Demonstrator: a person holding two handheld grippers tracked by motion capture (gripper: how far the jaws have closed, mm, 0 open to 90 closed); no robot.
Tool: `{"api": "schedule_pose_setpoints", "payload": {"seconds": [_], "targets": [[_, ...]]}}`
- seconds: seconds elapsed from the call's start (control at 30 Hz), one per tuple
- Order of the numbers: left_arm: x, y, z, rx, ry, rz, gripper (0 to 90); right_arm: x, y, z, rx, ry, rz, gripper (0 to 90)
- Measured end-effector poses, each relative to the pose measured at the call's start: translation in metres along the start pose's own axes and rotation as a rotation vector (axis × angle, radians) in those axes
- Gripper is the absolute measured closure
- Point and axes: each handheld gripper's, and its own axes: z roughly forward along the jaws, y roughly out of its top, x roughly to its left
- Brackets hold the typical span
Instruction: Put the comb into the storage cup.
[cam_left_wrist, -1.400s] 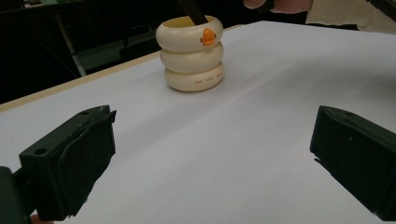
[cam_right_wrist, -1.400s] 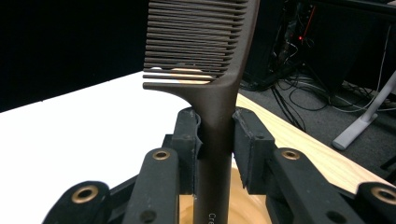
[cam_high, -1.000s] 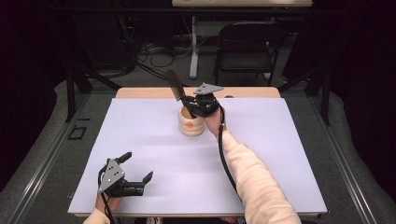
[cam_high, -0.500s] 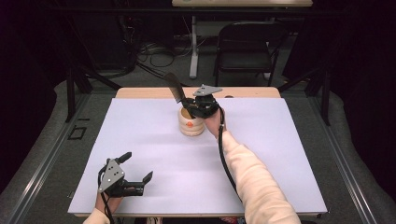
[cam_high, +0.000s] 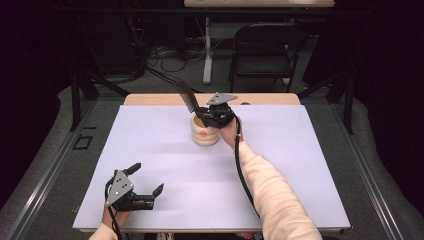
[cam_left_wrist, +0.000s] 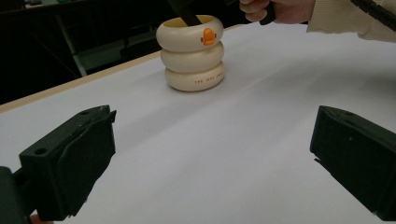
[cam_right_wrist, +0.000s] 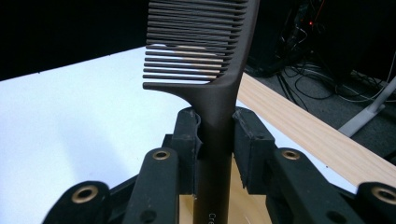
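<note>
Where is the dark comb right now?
In the high view the comb stands at the far middle of the white table, its handle down in the cream ringed cup. The right claw is clamped on its handle, teeth pointing up.

A dark brown comb (cam_right_wrist: 205, 56), a cream ringed cup (cam_left_wrist: 191, 53) with an orange duck mark, a white table (cam_high: 165, 150).

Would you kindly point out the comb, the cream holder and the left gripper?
comb (cam_right_wrist: 201, 42): right gripper view, on its teeth.
cream holder (cam_left_wrist: 191, 58): left gripper view, on its middle ring.
left gripper (cam_high: 148, 180): high view, midway between its fingertips.
</note>
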Motion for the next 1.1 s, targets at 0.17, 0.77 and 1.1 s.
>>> {"api": "schedule_pose_setpoints", "payload": {"seconds": [0.17, 0.77, 1.1], "targets": [[0.0000, -0.0001, 0.0000, 0.000, 0.001, -0.001, 0.0, 0.0001, -0.0014, 0.0014, 0.010, -0.001, -0.005, 71.5], [-0.0001, -0.0001, -0.0001, -0.001, 0.001, -0.004, 0.0, 0.0001, -0.0056, 0.0062, 0.046, -0.003, -0.015, 71.4], [-0.0002, 0.0000, -0.0001, -0.002, 0.002, -0.003, 0.1, 0.0000, -0.0073, 0.0083, 0.068, -0.009, -0.015, 71.3]]}}
